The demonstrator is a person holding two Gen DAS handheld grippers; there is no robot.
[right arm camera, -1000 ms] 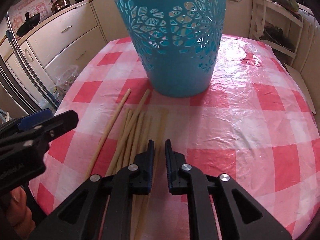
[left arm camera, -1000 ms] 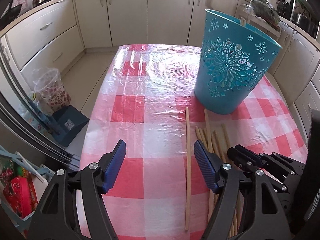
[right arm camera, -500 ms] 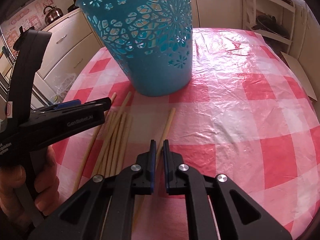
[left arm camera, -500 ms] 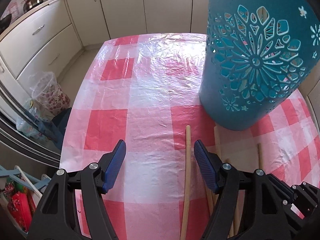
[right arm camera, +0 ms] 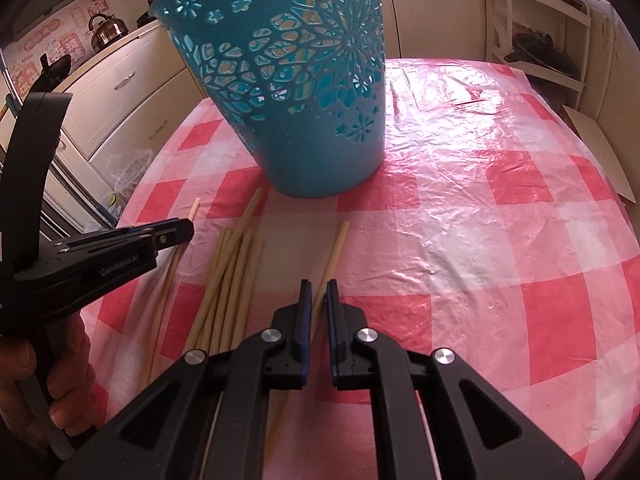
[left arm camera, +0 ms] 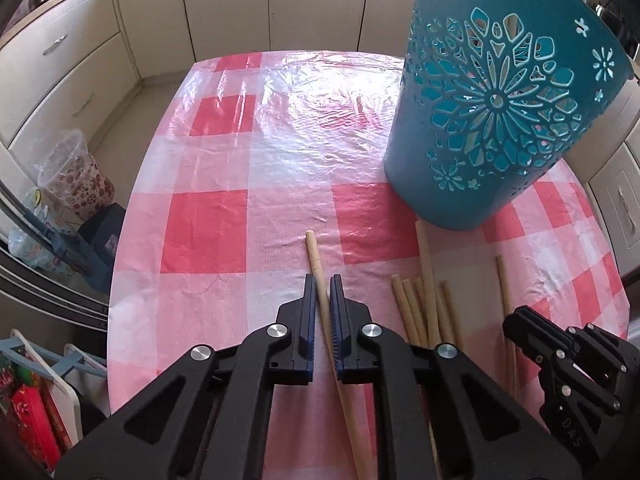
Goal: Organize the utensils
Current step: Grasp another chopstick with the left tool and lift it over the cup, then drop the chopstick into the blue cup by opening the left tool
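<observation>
A teal cut-out basket (left arm camera: 492,120) stands upright on the red-and-white checked table (left arm camera: 208,232); it also shows in the right wrist view (right arm camera: 304,100). Several long wooden sticks (left arm camera: 420,312) lie in front of it. My left gripper (left arm camera: 322,280) is shut on one separate wooden stick (left arm camera: 314,252), the leftmost one. My right gripper (right arm camera: 316,284) is shut on another single stick (right arm camera: 334,256), which lies to the right of the bundle (right arm camera: 232,280). The left gripper (right arm camera: 176,236) shows at the left of the right wrist view.
Cream kitchen cabinets (left arm camera: 72,64) run behind and left of the table. A plastic bin (left arm camera: 76,176) and bags sit on the floor at the left. A white shelf rack (right arm camera: 536,40) stands at the back right. The table edge curves close on both sides.
My left gripper has closed from wide open onto the leftmost stick. My right gripper stays shut on its stick and has drawn back a little from the basket.
</observation>
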